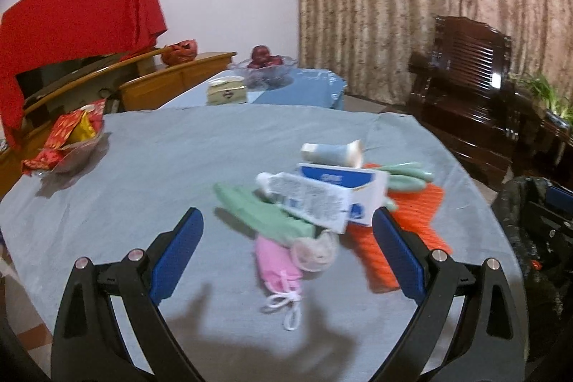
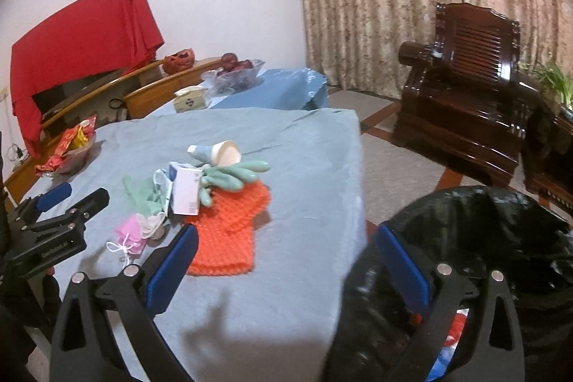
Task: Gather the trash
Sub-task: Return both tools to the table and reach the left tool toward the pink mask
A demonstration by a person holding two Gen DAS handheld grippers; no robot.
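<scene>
A heap of trash lies on the grey-blue tablecloth (image 1: 161, 160): a pink mask (image 1: 277, 265) with white loops, a crumpled white mask (image 1: 315, 249), a green glove (image 1: 265, 213), a squeezed tube (image 1: 308, 199), a white and blue carton (image 1: 343, 188), a paper cup (image 1: 333, 153) on its side and an orange knitted mitt (image 1: 415, 217). My left gripper (image 1: 288, 228) hovers open just before the heap, nothing between its pads. My right gripper (image 2: 286, 244) is open too, straddling the table's right edge beside the black-lined bin (image 2: 483, 238). The mitt (image 2: 229, 231) lies just left of it.
A bowl of red and yellow wrappers (image 1: 68, 145) stands at the table's left. Behind are a second blue table with a tissue box (image 1: 227, 92) and a fruit bowl (image 1: 263, 67), a wooden sideboard under red cloth (image 1: 71, 17), and a dark wooden armchair (image 2: 465, 95) to the right.
</scene>
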